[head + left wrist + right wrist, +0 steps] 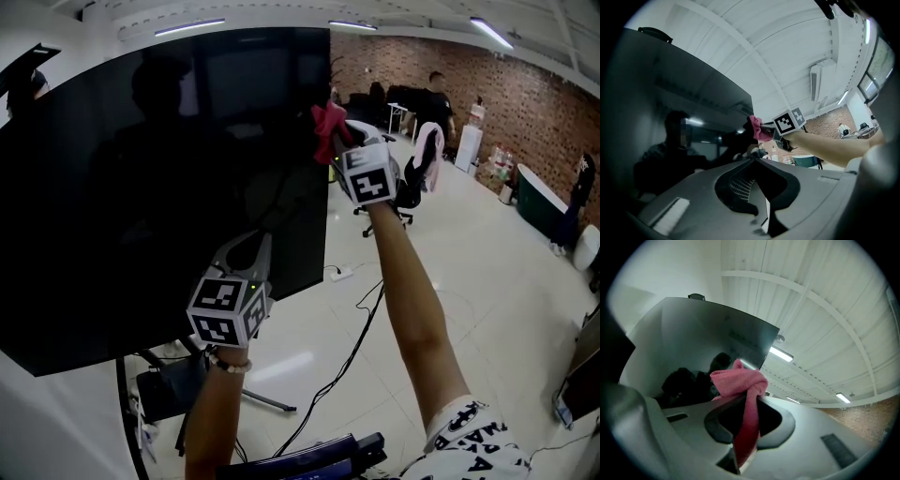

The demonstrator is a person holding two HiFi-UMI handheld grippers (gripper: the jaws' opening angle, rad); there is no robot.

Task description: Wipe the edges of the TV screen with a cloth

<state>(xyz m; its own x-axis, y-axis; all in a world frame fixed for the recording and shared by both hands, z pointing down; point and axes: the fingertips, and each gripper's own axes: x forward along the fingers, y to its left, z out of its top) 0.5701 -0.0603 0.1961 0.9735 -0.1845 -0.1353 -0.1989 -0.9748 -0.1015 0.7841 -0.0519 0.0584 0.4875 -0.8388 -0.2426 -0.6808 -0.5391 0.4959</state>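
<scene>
A large black TV screen (pixel 159 197) on a stand fills the left of the head view. My right gripper (pixel 330 131) is raised at the screen's right edge near the top, shut on a pink cloth (pixel 326 122) that touches the edge. The right gripper view shows the pink cloth (pixel 743 394) bunched between the closed jaws, with the screen (pixel 708 338) just beyond. My left gripper (pixel 255 246) is lower, against the screen's face near its right side, jaws closed and empty. In the left gripper view the cloth (pixel 759 128) shows at the screen's edge (pixel 751 105).
A cable (pixel 352 347) runs across the white floor under my right arm. An office chair (pixel 408 192) with a pink garment stands behind the right gripper. People stand far back by the brick wall (pixel 525 103). The TV stand's legs (pixel 253 398) spread below the screen.
</scene>
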